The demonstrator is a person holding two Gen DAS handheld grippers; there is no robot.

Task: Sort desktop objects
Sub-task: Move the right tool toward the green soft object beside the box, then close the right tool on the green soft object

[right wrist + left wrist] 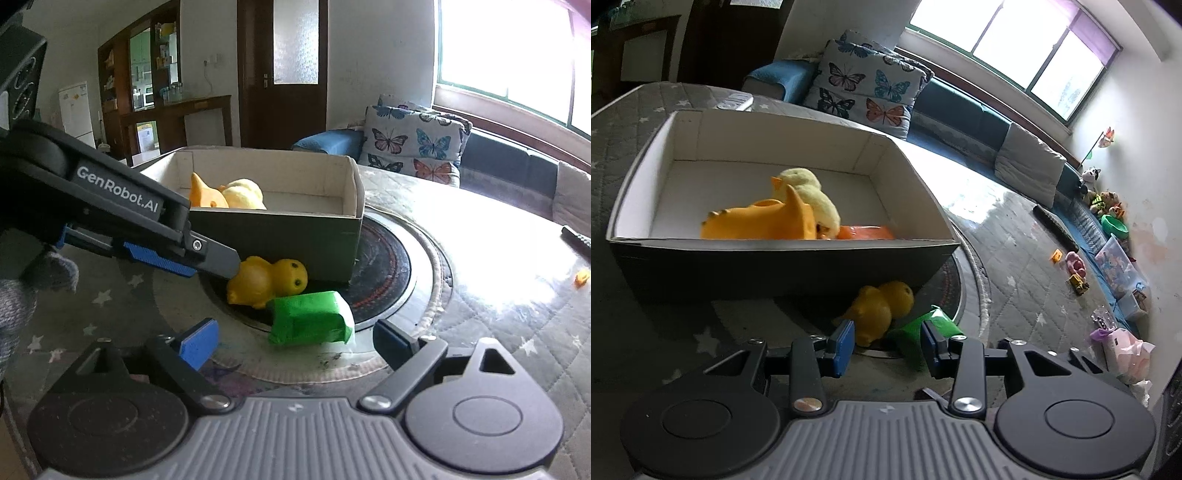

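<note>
The left claw [887,341] stands moderately open, its blue pads [845,345] apart and holding nothing. Seen from the right wrist, its upper finger tip [221,260] lies against, or just short of, the back of the yellow rubber duck [264,282]; the angle makes contact hard to judge. It comes in from the left, tilted slightly downward, and a grey knit sleeve [22,291] shows at the frame's left edge behind it.

The right claw [295,341] is spread wide and empty, its pads [197,345] set on either side of the green wrapped packet [310,317] but clear of it, hovering low over the bench [480,295].

The duck lies on its side on a dark round inset [384,269] in the bench, just in front of the cardboard box [280,236] and touching the green packet at its lower edge. The box sits partly on that inset, dark outside and white inside. In it lie an orange plastic dinosaur [761,221], a pale yellow plush chick [809,192] leaning over it, and an orange wrapped item [866,233] against the near wall
</note>
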